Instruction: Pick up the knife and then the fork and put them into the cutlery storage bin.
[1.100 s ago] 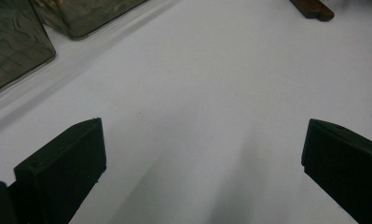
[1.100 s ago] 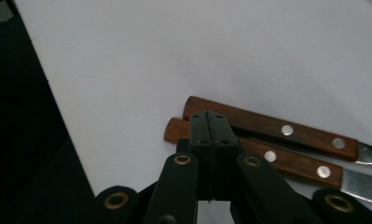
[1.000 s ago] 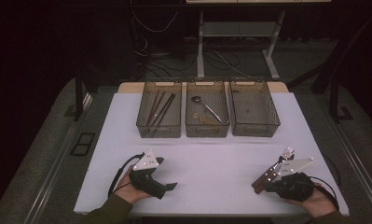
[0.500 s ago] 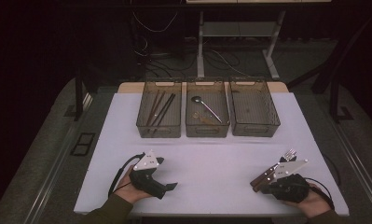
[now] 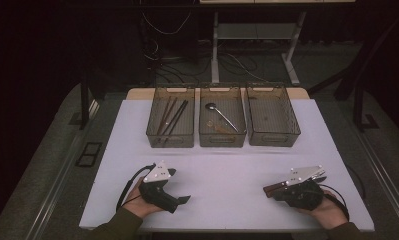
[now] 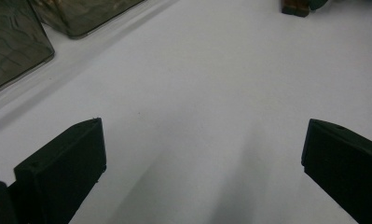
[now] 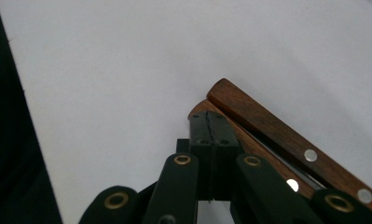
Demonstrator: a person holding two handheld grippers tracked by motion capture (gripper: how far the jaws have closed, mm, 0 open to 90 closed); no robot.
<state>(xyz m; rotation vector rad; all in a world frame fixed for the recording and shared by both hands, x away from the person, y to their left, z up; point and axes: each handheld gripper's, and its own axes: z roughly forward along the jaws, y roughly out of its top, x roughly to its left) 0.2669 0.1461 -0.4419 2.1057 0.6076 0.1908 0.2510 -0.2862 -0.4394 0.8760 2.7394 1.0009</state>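
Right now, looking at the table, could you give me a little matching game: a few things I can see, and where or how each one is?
Things:
1. spoon
2. chopsticks
3. left gripper
4. right gripper

States:
A. jaws closed, beside wooden handles
B. in the left bin
C. jaws wide apart over the bare white table
D. in the middle bin

Pairs: 1-D, 2-B, 3-C, 4-A

No text, label, brand, number or sign can be read on anything here.
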